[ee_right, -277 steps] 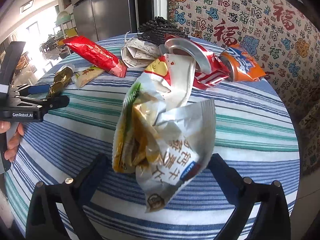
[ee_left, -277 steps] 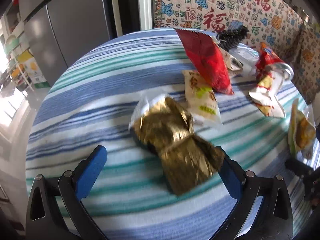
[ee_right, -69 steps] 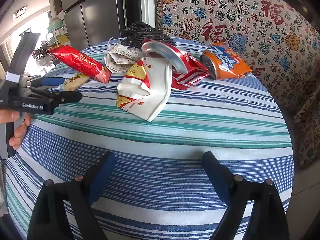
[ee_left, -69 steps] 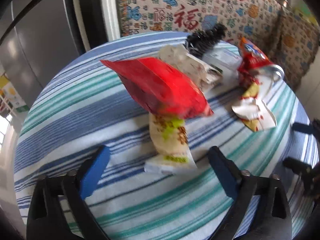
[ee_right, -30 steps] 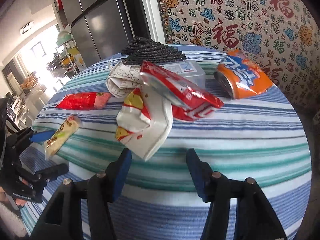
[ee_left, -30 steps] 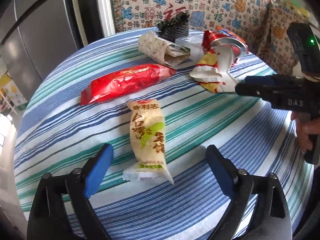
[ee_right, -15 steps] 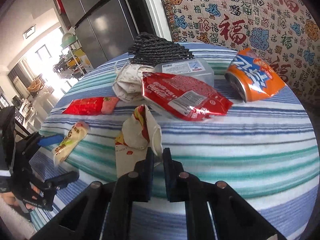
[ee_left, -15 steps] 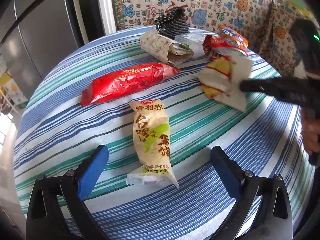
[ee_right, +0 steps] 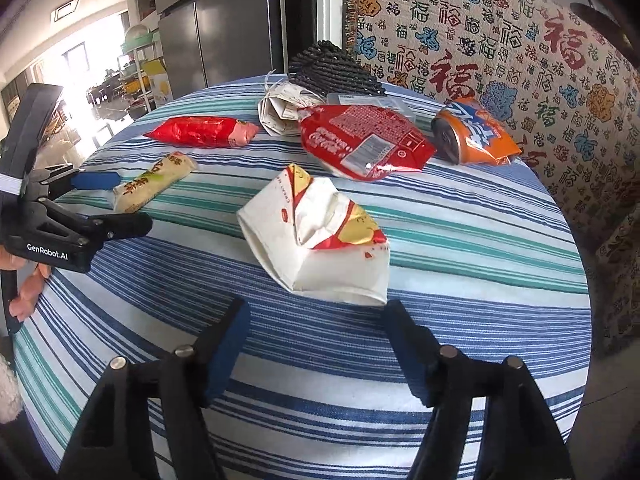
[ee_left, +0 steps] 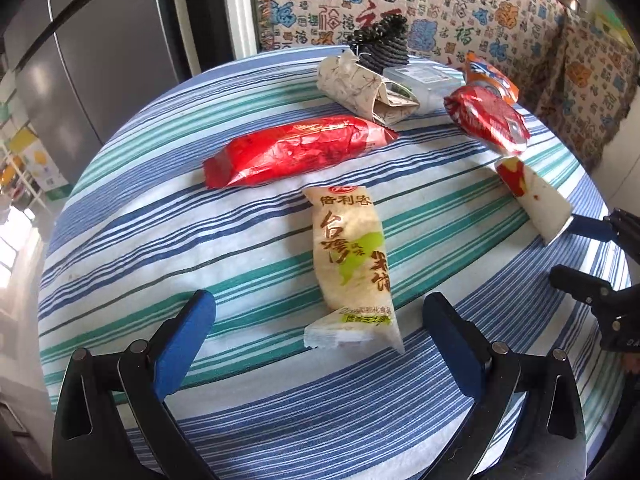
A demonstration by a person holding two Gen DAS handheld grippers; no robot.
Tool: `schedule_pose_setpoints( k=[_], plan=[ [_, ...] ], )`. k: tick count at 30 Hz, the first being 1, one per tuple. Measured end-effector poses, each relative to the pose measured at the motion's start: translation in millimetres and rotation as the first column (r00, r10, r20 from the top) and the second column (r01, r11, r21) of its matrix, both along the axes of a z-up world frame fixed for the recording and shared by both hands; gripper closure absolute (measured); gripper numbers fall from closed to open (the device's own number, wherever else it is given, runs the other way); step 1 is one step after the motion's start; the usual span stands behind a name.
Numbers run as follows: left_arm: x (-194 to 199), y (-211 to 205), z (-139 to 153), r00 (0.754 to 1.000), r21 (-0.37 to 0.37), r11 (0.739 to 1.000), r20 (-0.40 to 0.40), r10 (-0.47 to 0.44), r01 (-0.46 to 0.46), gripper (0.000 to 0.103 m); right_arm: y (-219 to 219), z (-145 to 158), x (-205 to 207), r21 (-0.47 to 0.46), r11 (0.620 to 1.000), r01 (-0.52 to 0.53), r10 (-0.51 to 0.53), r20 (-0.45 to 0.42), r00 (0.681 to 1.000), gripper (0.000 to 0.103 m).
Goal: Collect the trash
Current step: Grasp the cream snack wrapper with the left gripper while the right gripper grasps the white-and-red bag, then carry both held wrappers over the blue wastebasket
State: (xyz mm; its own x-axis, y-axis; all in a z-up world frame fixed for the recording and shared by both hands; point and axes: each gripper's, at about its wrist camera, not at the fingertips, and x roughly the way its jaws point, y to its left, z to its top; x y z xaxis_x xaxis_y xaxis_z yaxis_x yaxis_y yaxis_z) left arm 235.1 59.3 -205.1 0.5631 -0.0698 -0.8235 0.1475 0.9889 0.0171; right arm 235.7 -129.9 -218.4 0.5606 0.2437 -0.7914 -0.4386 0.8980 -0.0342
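The crumpled white paper carton lies on the striped worktop just ahead of my right claw, whose jaws have just been opening and hold nothing. It looks light and crushable; I'd pinch its folded edge. My left claw gapes, empty, around the slick rice-cracker packet.

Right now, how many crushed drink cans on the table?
2. The red cola can lies flattened mid-table beyond the white carton; the orange can lies right of it near the far edge. Others may hide behind the pile.
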Motion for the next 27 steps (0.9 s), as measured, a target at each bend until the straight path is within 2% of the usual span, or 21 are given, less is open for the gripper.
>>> schedule_pose_setpoints(
  k=[4, 9, 14, 16, 17, 18, 20, 24, 27],
  plan=[
    [0, -1, 1, 1.0, -0.007, 1.0, 0.005, 0.001, -0.001, 0.001, -7, 5, 9, 0.101, 0.994, 0.04, -0.038, -0.029, 0.999, 0.031],
    [1, -5, 1, 1.0, -0.019, 1.0, 0.015, -0.023, 0.023, 0.002, -16, 17, 12, 0.188, 0.979, 0.085, -0.091, 0.024, 0.996, 0.031],
    [0, -4, 2, 1.0, -0.009, 1.0, 0.021, -0.016, 0.016, 0.008, -15, 3, 29, 0.221, 0.967, 0.129, -0.121, -0.05, 0.991, 0.031],
    [0, -4, 2, 0.999, -0.008, 1.0, 0.03, -0.01, 0.01, 0.014, -10, 1, 32, 0.212, 0.969, 0.13, -0.122, -0.048, 0.991, 0.041],
    [-2, -3, 3, 0.999, -0.01, 1.0, 0.038, -0.01, 0.01, 0.024, -8, 2, 32, 0.217, 0.969, 0.12, -0.113, -0.044, 0.993, 0.074],
    [-3, -2, 5, 0.999, -0.015, 1.0, 0.049, -0.014, 0.014, 0.031, -6, 1, 35, 0.217, 0.97, 0.109, -0.099, -0.055, 0.993, 0.095],
    [-5, 0, 8, 0.998, -0.025, 0.999, 0.061, -0.024, 0.025, 0.071, -4, 0, 32, 0.194, 0.975, 0.108, -0.1, -0.055, 0.994, 0.095],
    [-7, 6, 11, 0.998, -0.076, 0.997, 0.06, -0.019, 0.024, 0.072, -2, 10, 21, 0.157, 0.984, 0.082, -0.082, -0.011, 0.997, 0.096],
    [-13, 3, 18, 0.996, -0.082, 0.996, 0.085, -0.034, 0.041, 0.072, -5, 26, 10, 0.131, 0.989, 0.066, -0.07, 0.032, 0.997, 0.096]
  ],
)
